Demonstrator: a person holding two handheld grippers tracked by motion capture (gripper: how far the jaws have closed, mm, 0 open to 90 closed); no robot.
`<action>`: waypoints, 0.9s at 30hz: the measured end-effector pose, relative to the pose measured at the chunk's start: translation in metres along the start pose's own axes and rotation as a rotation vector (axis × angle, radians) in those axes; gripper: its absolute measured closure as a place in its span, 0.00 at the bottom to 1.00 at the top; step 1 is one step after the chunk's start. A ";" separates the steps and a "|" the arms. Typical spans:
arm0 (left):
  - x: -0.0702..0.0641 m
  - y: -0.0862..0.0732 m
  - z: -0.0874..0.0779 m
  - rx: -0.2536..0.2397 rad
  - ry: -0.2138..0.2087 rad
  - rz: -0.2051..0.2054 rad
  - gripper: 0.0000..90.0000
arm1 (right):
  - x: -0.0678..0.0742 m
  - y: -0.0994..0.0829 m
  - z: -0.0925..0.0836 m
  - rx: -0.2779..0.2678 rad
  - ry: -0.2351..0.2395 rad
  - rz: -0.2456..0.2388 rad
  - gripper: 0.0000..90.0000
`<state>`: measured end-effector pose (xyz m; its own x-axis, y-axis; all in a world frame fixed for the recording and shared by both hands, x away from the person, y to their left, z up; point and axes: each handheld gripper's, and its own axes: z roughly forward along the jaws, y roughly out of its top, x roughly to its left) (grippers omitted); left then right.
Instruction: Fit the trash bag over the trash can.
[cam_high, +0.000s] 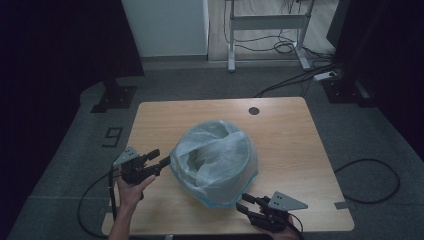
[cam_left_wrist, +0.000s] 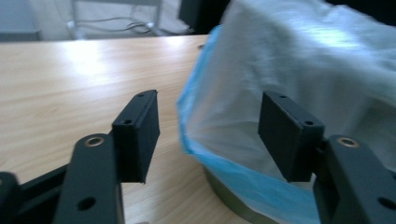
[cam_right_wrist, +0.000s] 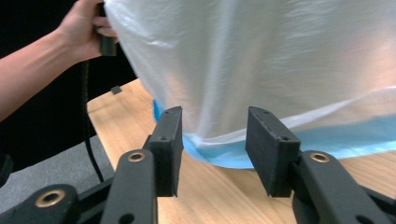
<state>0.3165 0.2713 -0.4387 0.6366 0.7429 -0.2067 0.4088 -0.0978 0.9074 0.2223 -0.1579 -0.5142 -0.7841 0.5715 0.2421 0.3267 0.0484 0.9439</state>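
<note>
Bag (cam_high: 215, 160) sits mid-counter (cam_high: 285, 130) between both tongs, white film puffed up over a bin, blue hem draped round the rim so it lines it. Left tongs (cam_high: 159, 161) at its left edge, jaws apart, nothing gripped. Right tongs (cam_high: 244, 202) just off the near hem, also apart.

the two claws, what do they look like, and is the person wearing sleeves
Both the left claw and the right claw are black, each with two flat rectangular jaws on arms with brass-ringed screw holes. Each carries a grey three-cornered plate on top and trails a black cable. The forearms are bare; no sleeves show.
</note>
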 end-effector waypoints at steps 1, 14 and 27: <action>-0.001 0.001 -0.002 -0.003 -0.009 0.014 0.41 | -0.003 0.000 -0.002 -0.005 -0.006 0.000 0.60; -0.025 0.038 -0.016 -0.045 -0.209 0.181 0.35 | -0.027 0.002 -0.027 -0.046 -0.058 0.021 0.51; -0.042 0.077 0.015 0.038 -0.304 0.275 0.35 | -0.039 0.000 -0.041 -0.057 -0.111 0.031 0.49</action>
<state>0.3305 0.2227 -0.3656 0.8872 0.4572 -0.0625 0.2170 -0.2938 0.9309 0.2319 -0.2138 -0.5145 -0.7100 0.6592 0.2477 0.3166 -0.0154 0.9484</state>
